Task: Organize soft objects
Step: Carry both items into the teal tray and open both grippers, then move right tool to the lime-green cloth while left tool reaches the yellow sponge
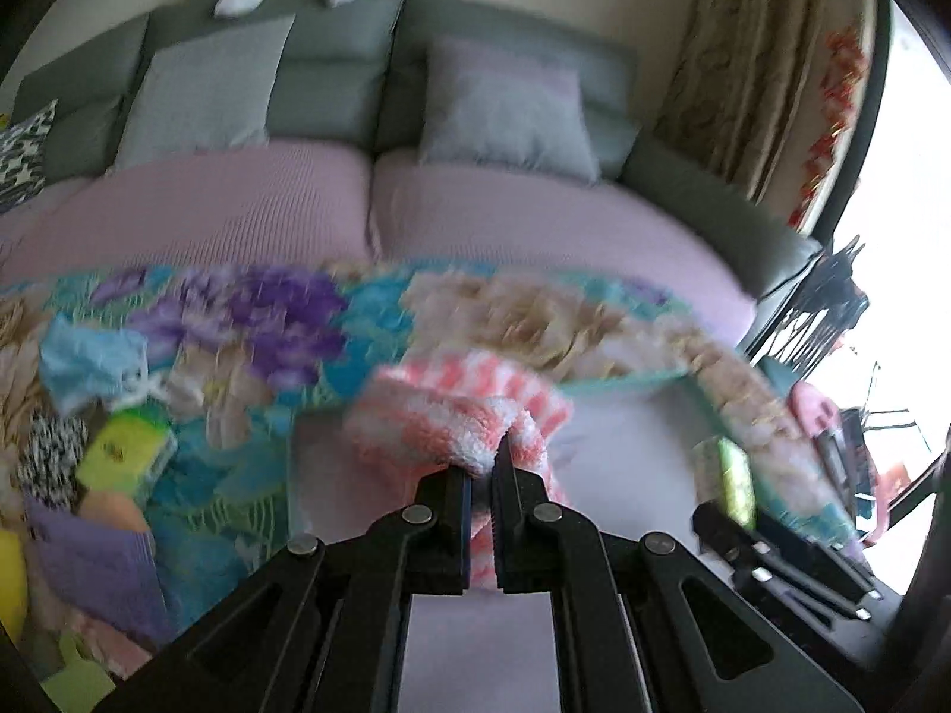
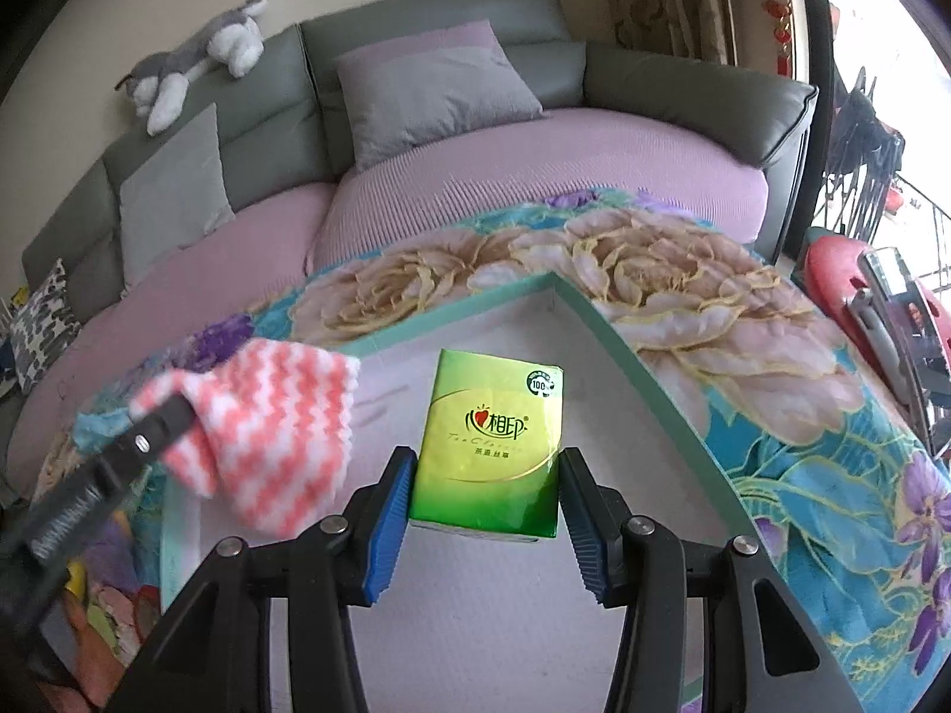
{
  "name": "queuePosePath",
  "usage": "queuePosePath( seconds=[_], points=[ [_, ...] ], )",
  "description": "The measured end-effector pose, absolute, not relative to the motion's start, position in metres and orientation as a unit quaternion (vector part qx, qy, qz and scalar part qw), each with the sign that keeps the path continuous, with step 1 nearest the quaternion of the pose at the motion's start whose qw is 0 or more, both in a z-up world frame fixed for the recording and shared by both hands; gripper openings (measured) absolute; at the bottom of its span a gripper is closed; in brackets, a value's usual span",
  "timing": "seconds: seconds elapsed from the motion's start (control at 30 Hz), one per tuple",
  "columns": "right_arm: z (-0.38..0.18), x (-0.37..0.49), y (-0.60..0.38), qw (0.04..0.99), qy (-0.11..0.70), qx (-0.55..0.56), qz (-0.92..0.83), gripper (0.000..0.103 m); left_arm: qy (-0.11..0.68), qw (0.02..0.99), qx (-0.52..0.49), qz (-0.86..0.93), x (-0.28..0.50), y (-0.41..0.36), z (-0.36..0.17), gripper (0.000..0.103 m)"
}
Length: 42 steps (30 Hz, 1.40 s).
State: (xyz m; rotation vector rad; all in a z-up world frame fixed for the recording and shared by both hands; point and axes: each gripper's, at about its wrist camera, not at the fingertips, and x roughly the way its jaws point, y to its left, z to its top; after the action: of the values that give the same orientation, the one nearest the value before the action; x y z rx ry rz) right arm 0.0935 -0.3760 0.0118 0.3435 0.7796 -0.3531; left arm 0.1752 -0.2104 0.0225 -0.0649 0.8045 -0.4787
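My left gripper (image 1: 482, 463) is shut on a pink-and-white striped fluffy cloth (image 1: 452, 410) and holds it above the white bin with a teal rim (image 1: 630, 380). The cloth (image 2: 267, 416) also hangs at the left of the right wrist view, with the left gripper (image 2: 160, 422) on it. My right gripper (image 2: 484, 481) holds a green tissue pack (image 2: 493, 445) between its blue pads (image 2: 389, 505) over the white bin floor (image 2: 475, 624). That gripper and its pack (image 1: 734, 481) show at the right of the left wrist view.
A floral blanket (image 2: 683, 309) covers the surface around the bin. At left lie a blue cloth (image 1: 89, 362), another green pack (image 1: 125, 451) and a purple cloth (image 1: 95, 558). Behind stands a sofa (image 2: 535, 136) with grey cushions (image 2: 434, 95) and a plush dog (image 2: 196, 59).
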Motion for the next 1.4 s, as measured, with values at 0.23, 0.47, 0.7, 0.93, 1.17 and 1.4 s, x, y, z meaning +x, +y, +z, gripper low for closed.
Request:
queuePosePath(
  seconds=[0.23,0.47,0.7,0.93,1.17,1.4],
  points=[
    [0.002,0.097,-0.377,0.889,0.392,0.166,-0.168,0.052,0.422,0.882,0.002,-0.208,0.176,-0.216,-0.004,0.006],
    [0.002,0.1,-0.374,0.887,0.4,0.155,-0.172,0.052,0.44,0.876,0.006,-0.197,0.175,-0.211,-0.006,0.007],
    [0.006,0.101,-0.368,0.885,0.411,0.127,-0.181,0.065,0.461,0.868,-0.007,-0.185,0.172,-0.2,-0.003,0.032],
    [0.013,0.1,-0.361,0.888,0.409,0.105,-0.183,0.079,0.458,0.872,-0.013,-0.175,0.164,-0.185,0.009,0.051],
    [0.016,0.101,-0.354,0.891,0.407,0.091,-0.179,0.088,0.443,0.883,-0.015,-0.155,0.16,-0.168,0.024,0.063],
    [0.019,0.101,-0.348,0.895,0.403,0.095,-0.168,0.103,0.429,0.895,-0.008,-0.122,0.16,-0.149,0.03,0.081]
  ],
)
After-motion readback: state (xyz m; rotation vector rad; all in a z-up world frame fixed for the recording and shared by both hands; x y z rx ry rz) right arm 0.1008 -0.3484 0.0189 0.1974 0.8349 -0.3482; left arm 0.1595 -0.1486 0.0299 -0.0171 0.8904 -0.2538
